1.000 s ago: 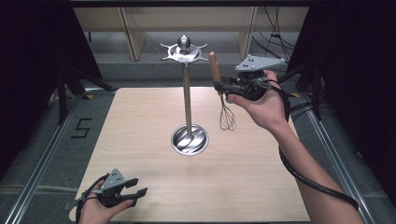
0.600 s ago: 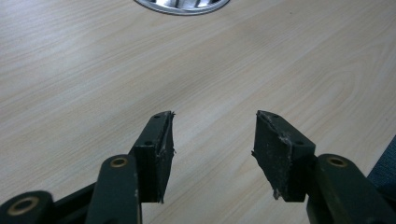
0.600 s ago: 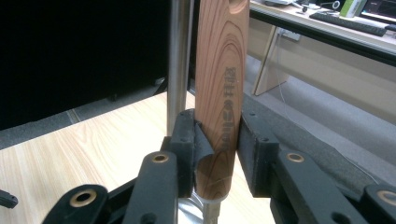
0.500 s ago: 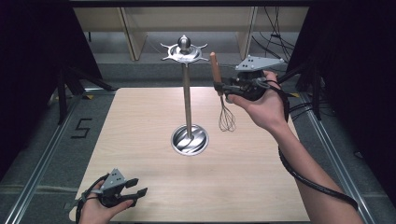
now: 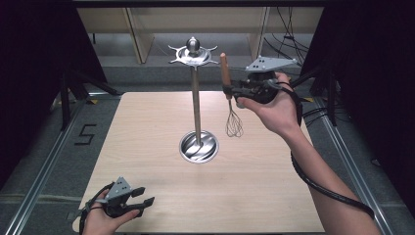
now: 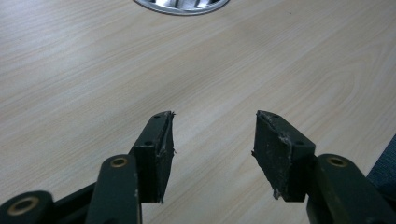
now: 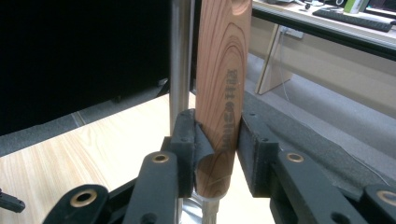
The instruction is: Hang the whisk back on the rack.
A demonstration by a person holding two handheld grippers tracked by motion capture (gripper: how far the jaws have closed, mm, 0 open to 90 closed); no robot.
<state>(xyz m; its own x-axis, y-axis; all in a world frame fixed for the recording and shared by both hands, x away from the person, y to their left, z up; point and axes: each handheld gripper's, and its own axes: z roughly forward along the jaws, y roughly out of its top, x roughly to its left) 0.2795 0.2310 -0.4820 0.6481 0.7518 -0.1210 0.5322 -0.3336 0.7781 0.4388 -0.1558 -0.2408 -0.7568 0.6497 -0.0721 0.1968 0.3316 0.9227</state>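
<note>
At the near left corner of the pale wood-grain tabletop we note the left tongs, held low in the person's left hand. In the left gripper view the two black jaws stand spread, with bare laminate between them; their inner pads look rough and worn at the edges, the tips cut to blunt wedges.

At the middle of the tabletop we record a metal utensil stand: a round polished base dish, a slim straight chrome pole, and a flat star-shaped crown with hooked points and a ball finial on top. The dish rim also appears at the top edge of the left gripper view.

Just right of the pole, held in the air, is a whisk: a rounded wooden handle with reddish ringed grain and faint lettering, a thin metal neck, and a wire balloon head hanging down above the tabletop. The right tongs pinch the lower handle, the whisk upright. In the right gripper view the black jaws press the wood from both sides, with the chrome pole directly behind. The person's right hand holds these tongs at crown height.
</note>
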